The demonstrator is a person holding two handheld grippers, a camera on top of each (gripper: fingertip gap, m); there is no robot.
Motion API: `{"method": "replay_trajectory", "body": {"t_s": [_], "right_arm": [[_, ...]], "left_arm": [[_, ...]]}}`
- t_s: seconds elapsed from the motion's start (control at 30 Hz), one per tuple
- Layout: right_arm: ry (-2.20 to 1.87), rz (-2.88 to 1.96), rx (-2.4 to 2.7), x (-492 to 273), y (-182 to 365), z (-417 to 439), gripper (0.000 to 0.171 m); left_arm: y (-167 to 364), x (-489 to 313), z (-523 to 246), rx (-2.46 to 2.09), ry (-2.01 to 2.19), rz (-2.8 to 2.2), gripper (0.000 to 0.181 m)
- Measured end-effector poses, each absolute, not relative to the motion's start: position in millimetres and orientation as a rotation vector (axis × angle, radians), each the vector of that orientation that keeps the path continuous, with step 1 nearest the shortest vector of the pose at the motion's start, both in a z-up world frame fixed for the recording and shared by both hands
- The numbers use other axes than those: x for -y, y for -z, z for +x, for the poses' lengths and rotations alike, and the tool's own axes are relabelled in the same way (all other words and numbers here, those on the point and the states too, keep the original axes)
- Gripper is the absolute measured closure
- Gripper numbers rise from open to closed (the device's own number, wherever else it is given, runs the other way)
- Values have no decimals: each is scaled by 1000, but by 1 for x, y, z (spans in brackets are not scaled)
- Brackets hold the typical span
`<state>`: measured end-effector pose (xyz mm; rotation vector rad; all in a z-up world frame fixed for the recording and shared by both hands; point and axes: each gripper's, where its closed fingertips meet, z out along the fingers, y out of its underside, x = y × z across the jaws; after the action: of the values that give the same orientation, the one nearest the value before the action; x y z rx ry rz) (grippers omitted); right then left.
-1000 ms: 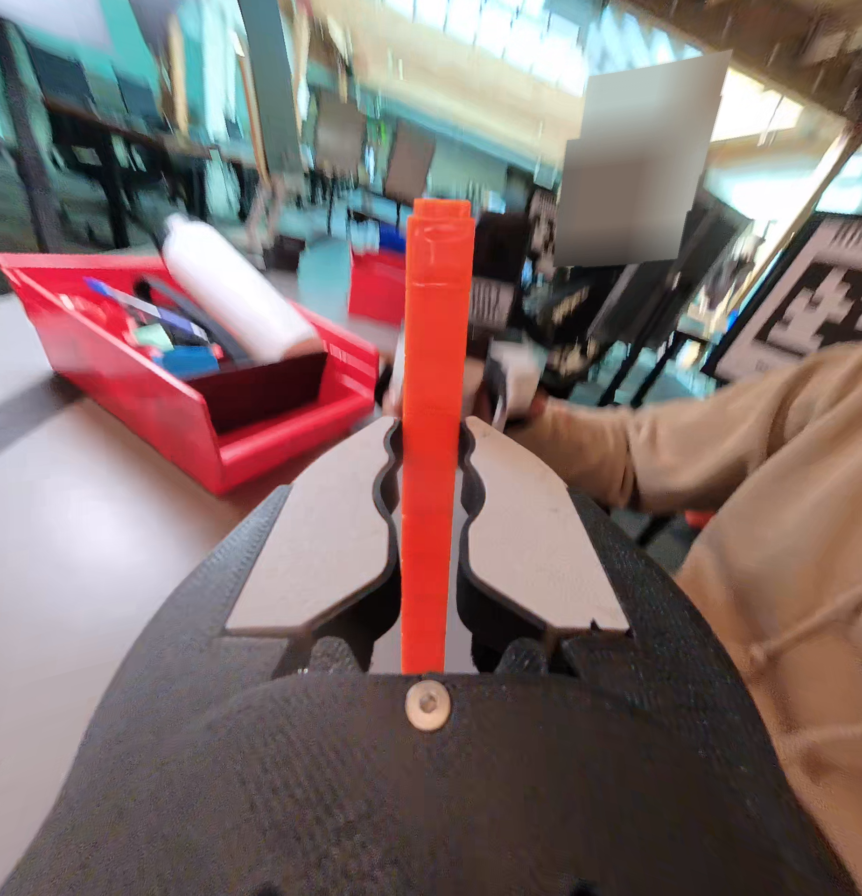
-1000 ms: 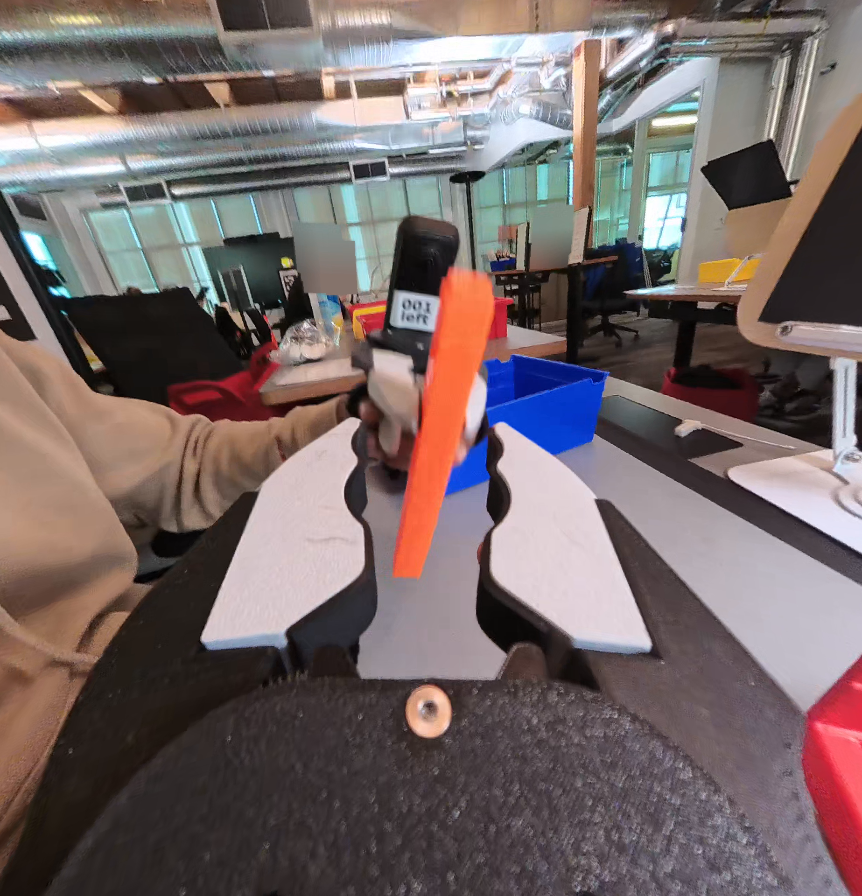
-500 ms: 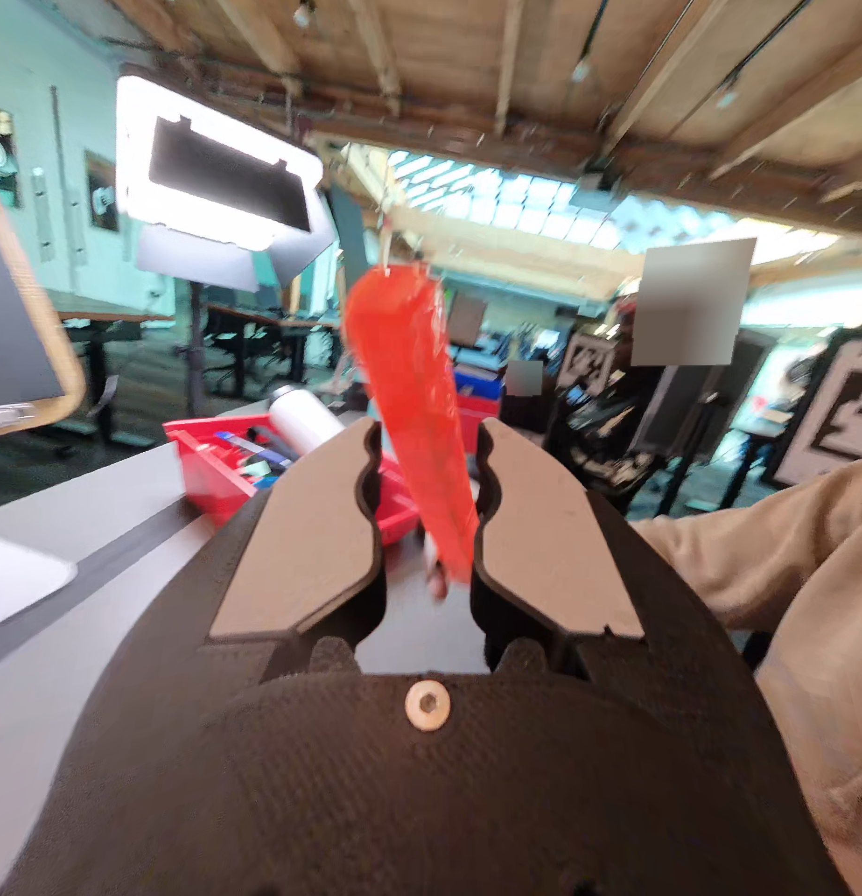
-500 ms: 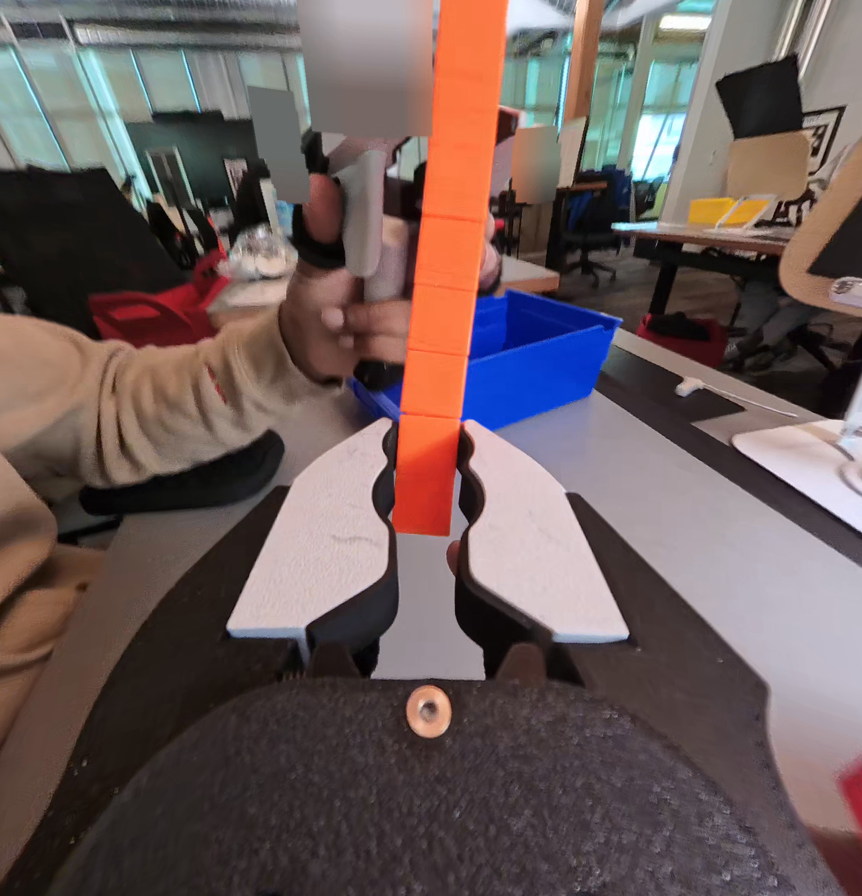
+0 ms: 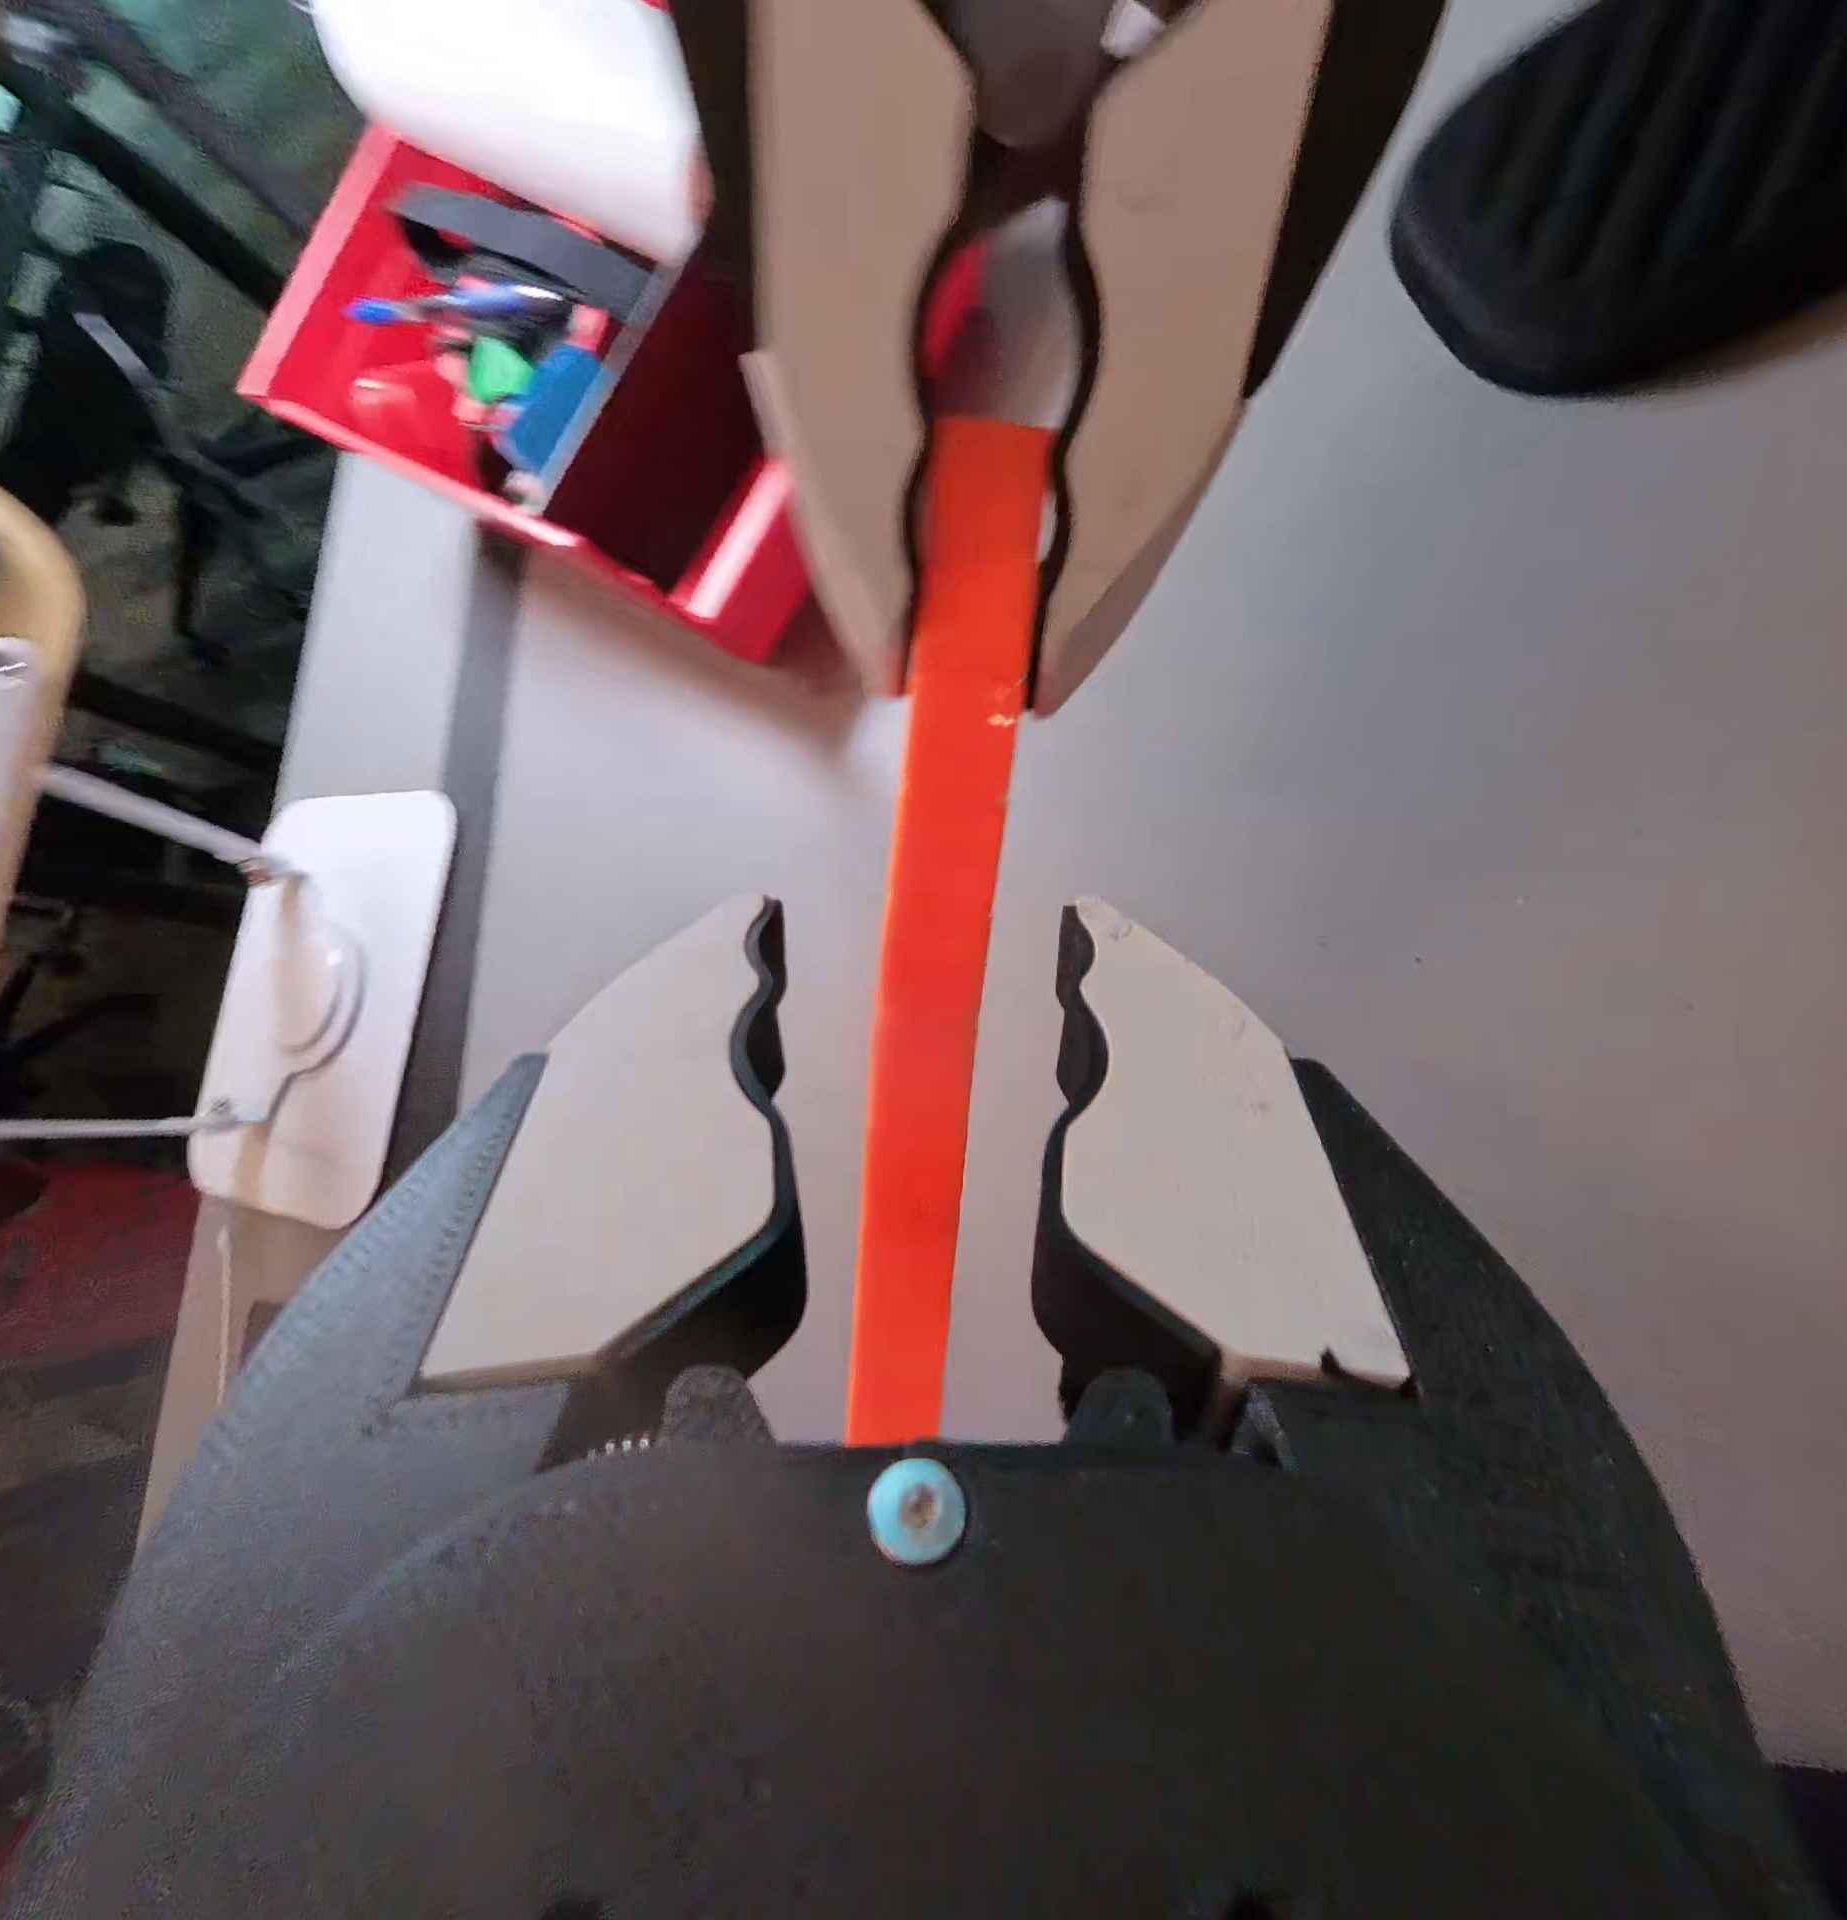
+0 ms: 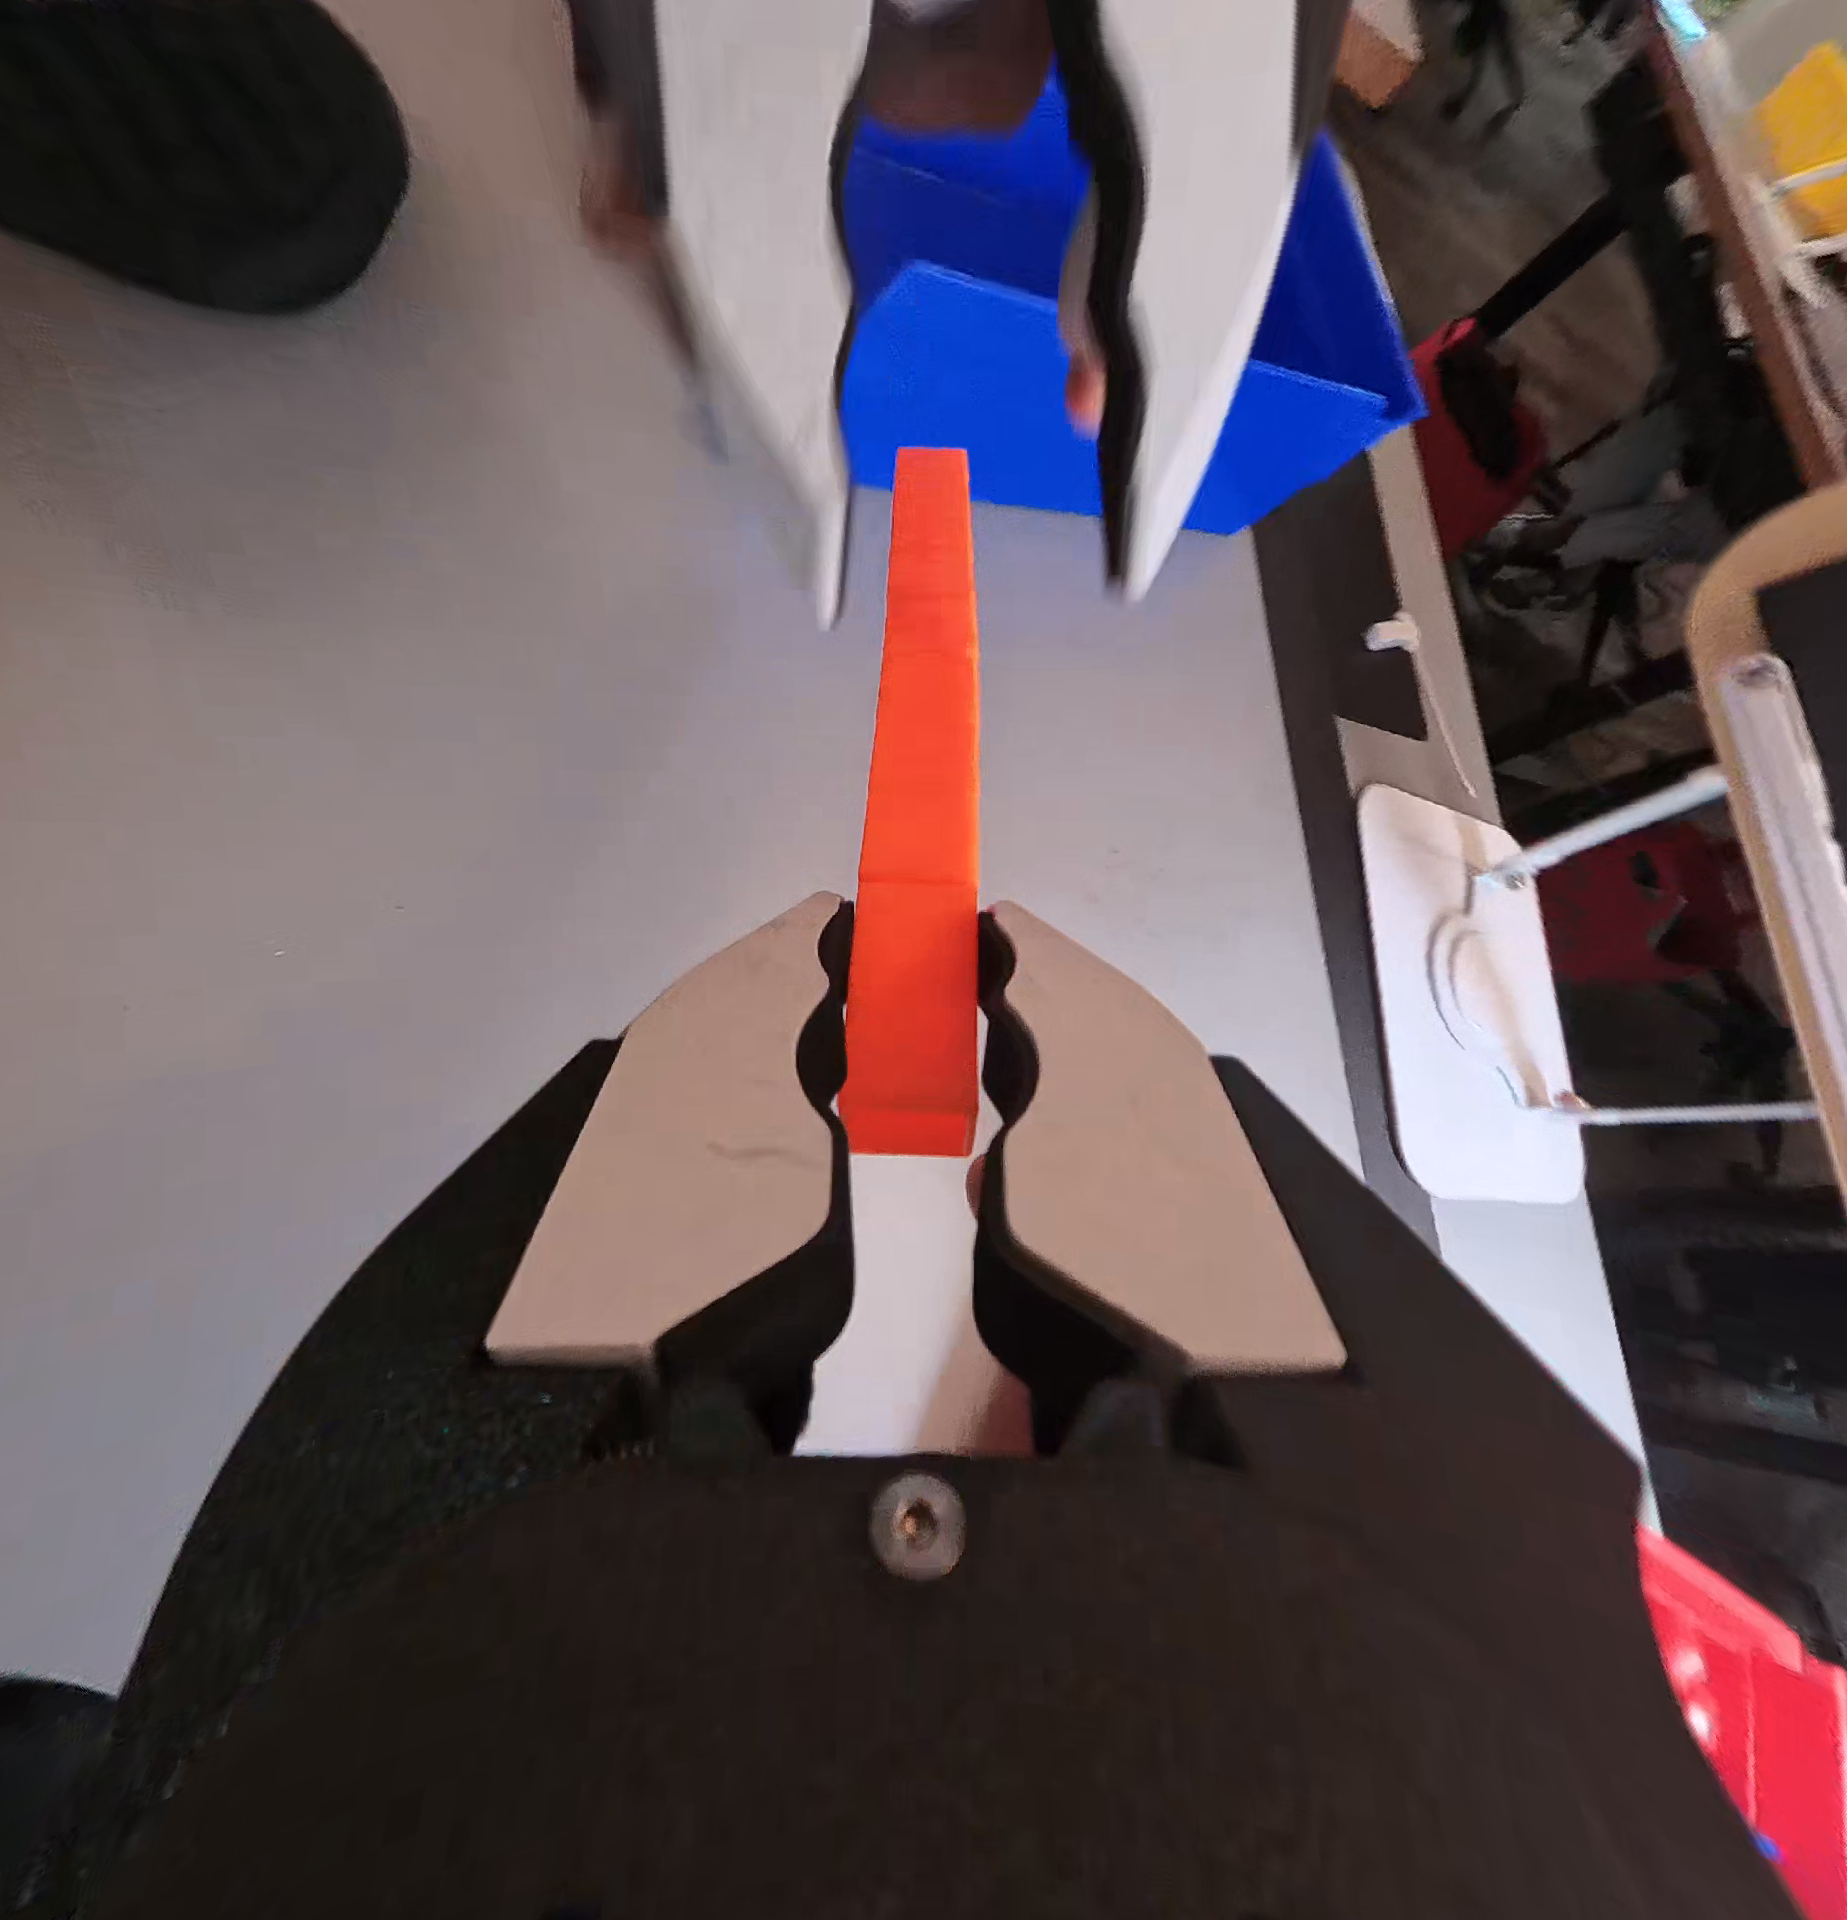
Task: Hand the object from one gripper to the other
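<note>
A long orange block bar hangs over the grey table. My right gripper is shut on one end of the bar. In the left wrist view it comes in from the top, clamped on the far end. My left gripper is open. The bar runs between its fingers with a gap on each side. In the right wrist view the left gripper stands open around the bar's far end.
A red bin of small items and a white bottle sit at the left table edge. A blue bin sits on the other side. There are also a black padded object and white stand bases. Tip to tip, the grippers are about 5 centimeters apart.
One second ago my left gripper held the bar and the right was open. The right has shut on it and the left has opened. Both views now tilt down at the table.
</note>
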<state>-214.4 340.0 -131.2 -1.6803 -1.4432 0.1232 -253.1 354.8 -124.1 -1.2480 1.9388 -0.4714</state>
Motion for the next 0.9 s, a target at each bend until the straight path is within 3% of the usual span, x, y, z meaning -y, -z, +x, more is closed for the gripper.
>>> {"method": "replay_trajectory", "body": {"t_s": [0.07, 0.13, 0.23, 0.37, 0.47, 0.63, 0.9], "right_arm": [[-155, -1662, 1494, -336, 132, -228, 149], [-173, -1645, 1531, -332, 131, -238, 149], [-99, -1627, 1518, -336, 126, -237, 149], [-134, -1520, 1290, -342, 77, -220, 127], [-202, -1412, 1233, -329, 49, -212, 140], [-185, -1446, 1304, -332, 74, -231, 160], [-282, -1520, 1302, -331, 88, -235, 165]], "left_arm": [[146, -344, -242, -2024, 440, -1233, 134], [161, -343, -237, -2070, 415, -1226, 157], [156, -349, -234, -2014, 427, -1220, 158], [131, -362, -237, -1859, 621, -1290, 158], [124, -366, -242, -1820, 722, -1320, 158], [130, -352, -237, -1886, 698, -1325, 158], [140, -350, -241, -1950, 639, -1351, 158]]}}
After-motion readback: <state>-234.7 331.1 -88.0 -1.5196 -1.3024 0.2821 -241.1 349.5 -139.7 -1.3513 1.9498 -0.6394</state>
